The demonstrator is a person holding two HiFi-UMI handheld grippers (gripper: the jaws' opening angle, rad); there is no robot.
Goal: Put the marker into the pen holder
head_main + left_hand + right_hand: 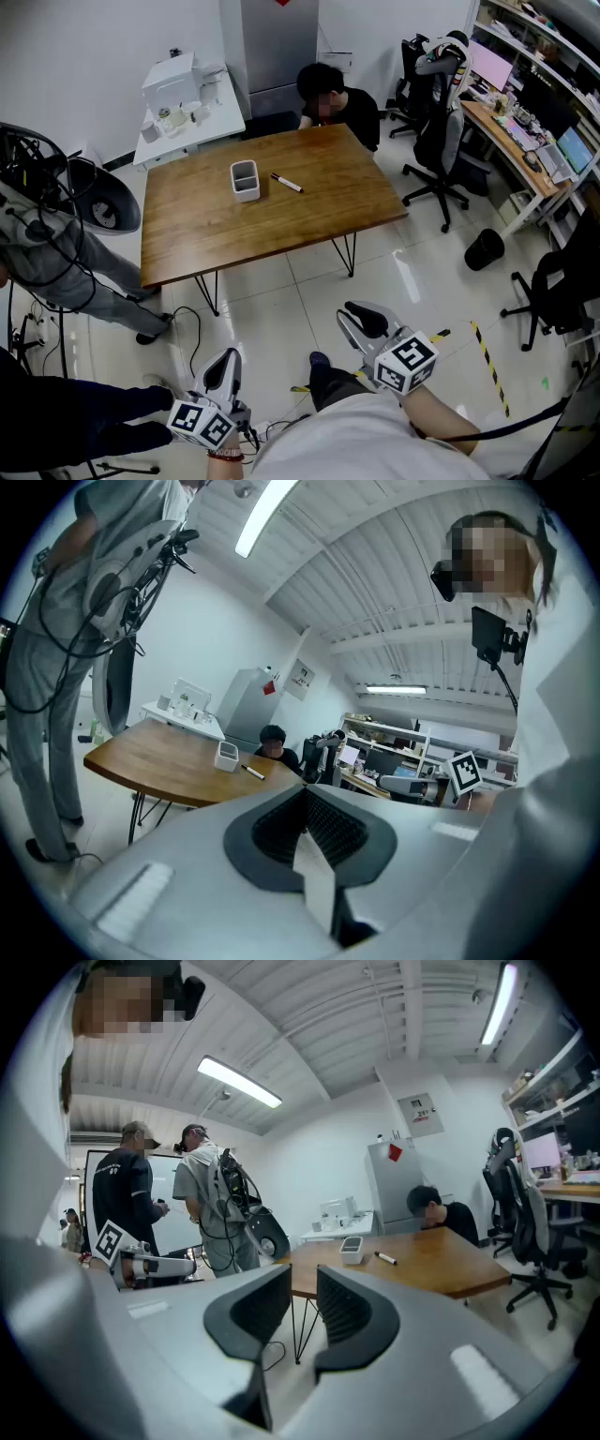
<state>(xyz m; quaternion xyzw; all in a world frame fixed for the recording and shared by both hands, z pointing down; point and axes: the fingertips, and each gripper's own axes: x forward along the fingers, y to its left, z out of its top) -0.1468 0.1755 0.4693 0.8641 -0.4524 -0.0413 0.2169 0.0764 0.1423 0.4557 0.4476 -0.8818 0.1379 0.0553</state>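
Observation:
On the wooden table (197, 234) stands a white pen holder (245, 180), also in the left gripper view (226, 756) and the right gripper view (352, 1250). A black-capped white marker (287, 183) lies flat just right of it, apart from it (253, 772) (385, 1259). Both grippers hang far from the table, near my body above the floor. My left gripper (225, 367) (305, 791) is shut with nothing in it. My right gripper (361, 321) (304, 1274) has its jaws a narrow gap apart and holds nothing.
A person (330, 98) sits at the table's far edge. Another person (56, 253) stands at its left end with gear. Office chairs (441, 141), a black bin (484, 248) and a cluttered desk (525, 141) fill the right. A white side table (187, 108) stands behind.

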